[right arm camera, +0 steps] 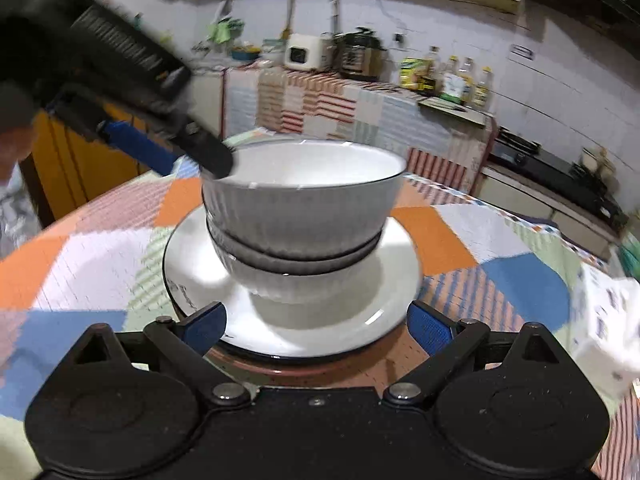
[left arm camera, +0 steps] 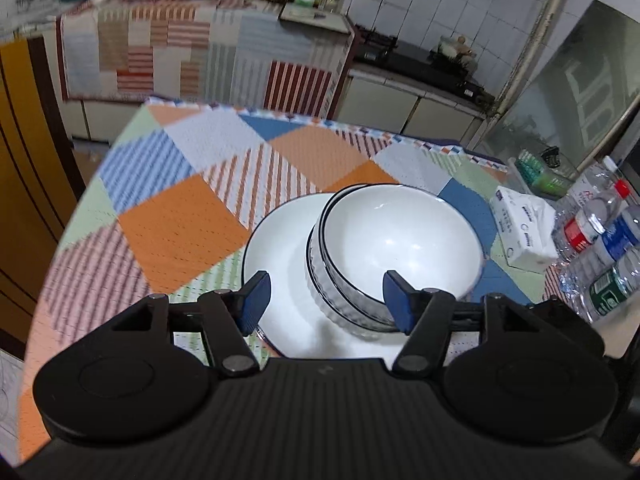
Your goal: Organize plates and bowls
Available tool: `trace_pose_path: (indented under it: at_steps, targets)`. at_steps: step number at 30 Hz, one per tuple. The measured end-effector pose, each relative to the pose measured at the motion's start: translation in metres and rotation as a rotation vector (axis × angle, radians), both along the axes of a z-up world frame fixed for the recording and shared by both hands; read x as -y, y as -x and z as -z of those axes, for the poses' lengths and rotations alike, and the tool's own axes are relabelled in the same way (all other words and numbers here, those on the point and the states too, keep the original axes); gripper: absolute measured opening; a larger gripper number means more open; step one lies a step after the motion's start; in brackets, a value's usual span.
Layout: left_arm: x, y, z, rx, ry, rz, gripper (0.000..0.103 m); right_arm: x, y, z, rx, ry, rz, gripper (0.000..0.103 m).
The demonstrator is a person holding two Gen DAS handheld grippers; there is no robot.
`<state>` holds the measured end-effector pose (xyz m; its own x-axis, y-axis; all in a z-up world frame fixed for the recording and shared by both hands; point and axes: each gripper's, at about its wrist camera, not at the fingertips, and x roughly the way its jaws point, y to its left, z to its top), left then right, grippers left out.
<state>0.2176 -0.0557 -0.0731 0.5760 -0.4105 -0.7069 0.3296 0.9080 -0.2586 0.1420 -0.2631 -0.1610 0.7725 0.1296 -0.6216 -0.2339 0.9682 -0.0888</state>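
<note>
Two bowls (right arm camera: 298,216) sat nested on the plate (right arm camera: 192,276) mid-table to save space, with the left gripper (left arm camera: 326,300) released beside the stack and the right gripper (right arm camera: 316,330) spread empty at the plate's near rim.

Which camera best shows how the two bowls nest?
Right wrist: it sees the top bowl side-on, seated in the lower bowl, seam visible. Left wrist looks down, showing mostly the top bowl's inside.
</note>
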Motion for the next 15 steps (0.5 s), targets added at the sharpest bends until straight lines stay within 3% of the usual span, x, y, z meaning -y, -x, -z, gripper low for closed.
trace_pose_path:
  at_steps: [10,15]
  targets:
    - [-0.012,0.070,-0.051,0.094,-0.092,0.011,0.073,0.021,0.025,-0.051,-0.081,-0.118,0.243,0.099]
    - [-0.018,0.099,-0.072,0.110,-0.092,-0.007,0.079,0.018,0.048,-0.075,-0.091,-0.091,0.303,0.099]
